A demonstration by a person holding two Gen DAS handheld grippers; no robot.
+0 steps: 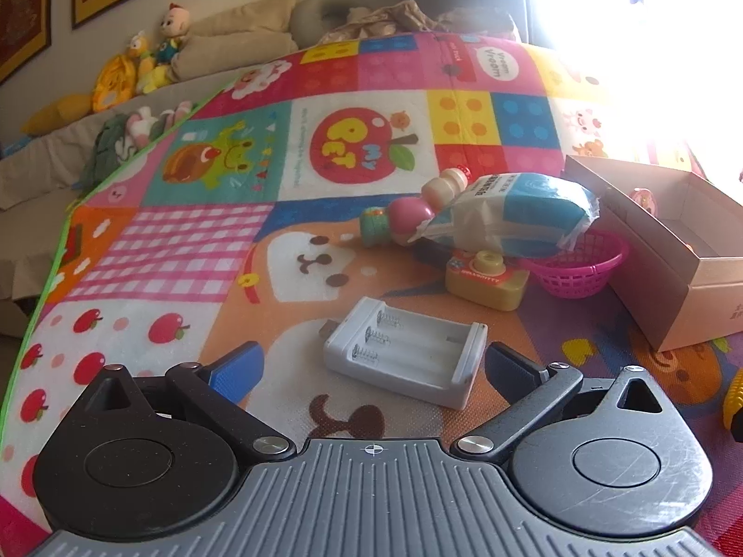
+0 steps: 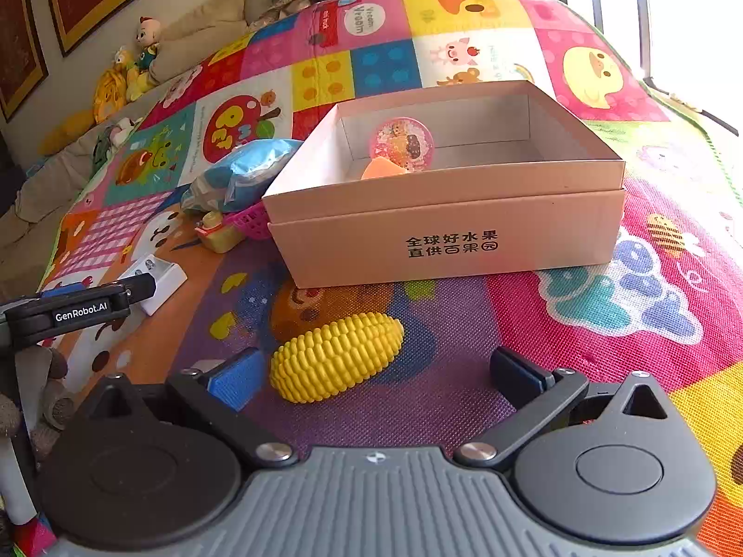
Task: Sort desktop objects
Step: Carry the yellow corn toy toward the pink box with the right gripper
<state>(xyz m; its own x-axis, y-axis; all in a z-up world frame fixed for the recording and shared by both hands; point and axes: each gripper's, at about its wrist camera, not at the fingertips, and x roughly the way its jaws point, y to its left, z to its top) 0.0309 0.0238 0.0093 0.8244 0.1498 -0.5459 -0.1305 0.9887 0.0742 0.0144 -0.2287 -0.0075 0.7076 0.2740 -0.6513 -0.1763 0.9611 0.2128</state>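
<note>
the left gripper (image 1: pixel 371 371) has its jaws spread wide, a white battery holder (image 1: pixel 406 352) lying on the play mat (image 1: pixel 176 250) between them. just beyond sit a toy camera (image 1: pixel 485 281), a pink basket (image 1: pixel 580 269) and a blue-and-white bag (image 1: pixel 515 213). the right gripper (image 2: pixel 376 378) is also spread, a yellow toy corn (image 2: pixel 336 355) between its fingers, nearer the left one. farther off stands the cardboard box (image 2: pixel 446 241) holding a pink round toy (image 2: pixel 401 144).

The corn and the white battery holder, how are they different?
The corn is yellow, rounded and bumpy; the battery holder is white, flat and boxy with empty slots and springs. The corn lies before the right gripper, the battery holder before the left gripper. Both rest on the play mat, ungripped.
</note>
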